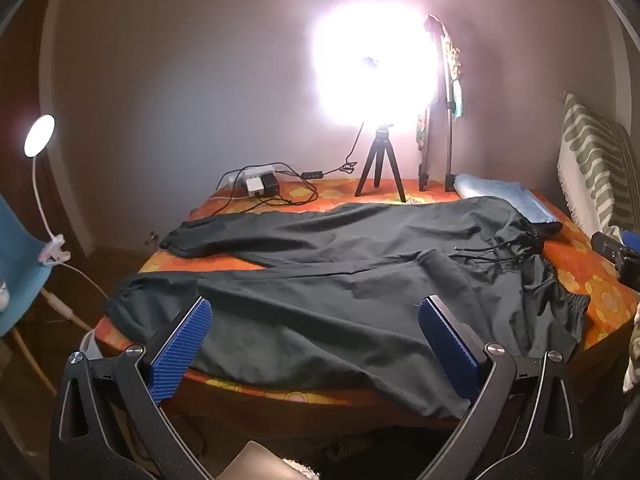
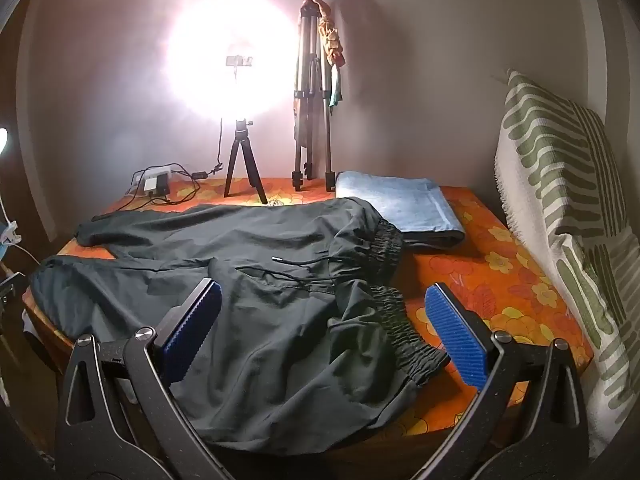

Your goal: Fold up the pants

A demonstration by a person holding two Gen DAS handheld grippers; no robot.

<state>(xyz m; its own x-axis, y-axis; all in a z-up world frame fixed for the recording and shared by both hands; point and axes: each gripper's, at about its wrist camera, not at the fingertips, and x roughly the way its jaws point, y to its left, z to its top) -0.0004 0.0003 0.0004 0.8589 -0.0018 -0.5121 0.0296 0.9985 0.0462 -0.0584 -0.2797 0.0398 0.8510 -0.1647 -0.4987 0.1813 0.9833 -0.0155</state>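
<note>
Dark green-black pants [image 1: 340, 280] lie spread flat on an orange flowered bed [image 1: 592, 276], legs to the left, elastic waistband [image 2: 396, 312] and drawstring [image 2: 296, 276] to the right. The near leg hangs over the front edge. My left gripper [image 1: 316, 312] is open and empty, held above the near leg. My right gripper [image 2: 324, 300] is open and empty, held above the seat and waistband area of the pants [image 2: 248, 280]. Neither touches the cloth.
A bright lamp on a small tripod [image 1: 380, 168] stands at the back, beside a taller folded tripod [image 2: 312, 100]. A power strip with cables [image 1: 256, 184] lies back left. A folded blue towel [image 2: 400, 208] lies behind the waistband. A striped pillow [image 2: 568, 208] leans at right.
</note>
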